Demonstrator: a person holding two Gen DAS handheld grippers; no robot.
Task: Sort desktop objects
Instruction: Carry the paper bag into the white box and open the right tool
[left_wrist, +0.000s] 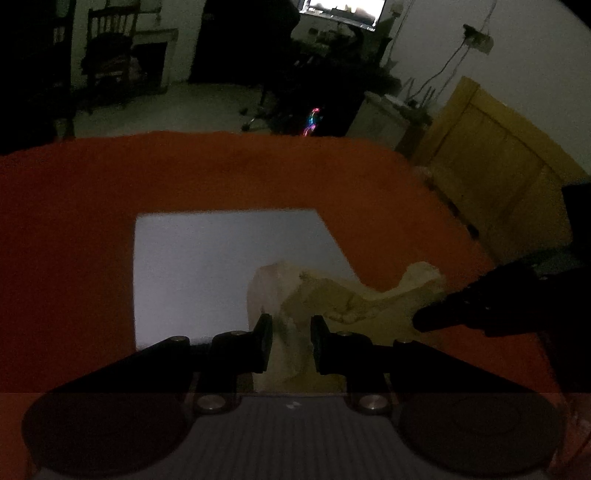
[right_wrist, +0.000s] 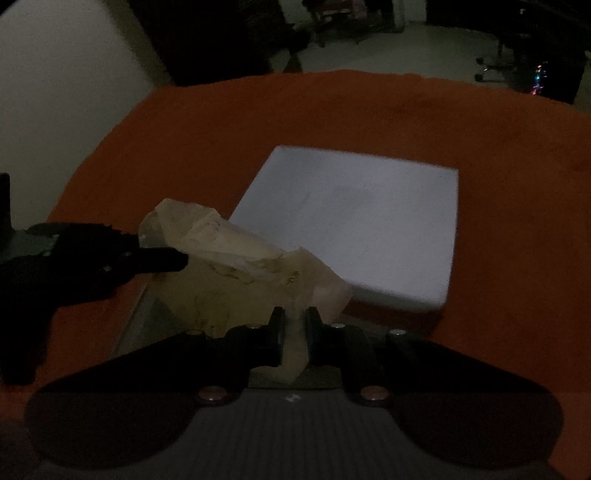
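your left gripper is clamped on one end of a crumpled pale bag, and your right gripper is pinched tight on the other end. the bag hangs between them, lifted over the near edge of a white sheet. the sheet lies flat on an orange cloth. beyond the cloth the room is dim.

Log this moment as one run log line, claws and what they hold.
left claw: shut on crumpled paper | right claw: shut on same paper | paper above white pad | surface: orange cloth
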